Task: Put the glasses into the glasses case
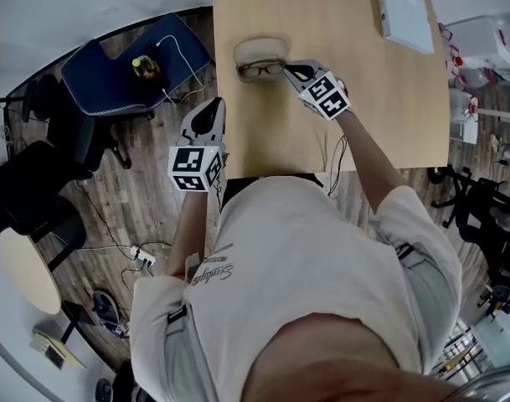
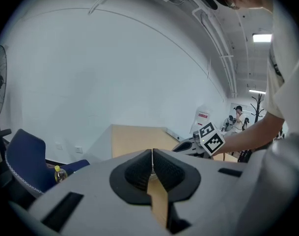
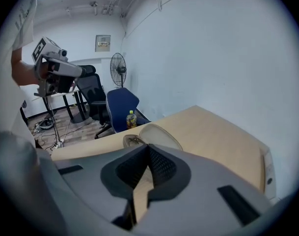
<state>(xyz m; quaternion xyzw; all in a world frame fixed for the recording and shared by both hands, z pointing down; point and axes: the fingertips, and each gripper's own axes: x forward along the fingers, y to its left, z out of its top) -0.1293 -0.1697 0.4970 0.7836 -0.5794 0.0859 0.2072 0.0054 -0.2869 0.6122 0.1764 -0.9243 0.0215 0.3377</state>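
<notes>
Open glasses case (image 1: 259, 50) on a wooden table (image 1: 363, 99), lid up; the glasses (image 1: 261, 69) lie in its lower half; the right gripper (image 1: 290, 70) sits just beside them, jaws pressed together, holding nothing; the left gripper (image 1: 211, 115) hangs off the table's edge, likewise closed and empty.

The glasses case (image 1: 260, 50) is a beige oval clamshell that lies open near the left edge of the table (image 1: 363, 99), with its lid swung back toward the far side. The glasses (image 1: 261, 69) are dark-framed and lie flat across the case's near half. They seem to rest in the shell, but the view is too small to show whether they sit fully inside.
</notes>
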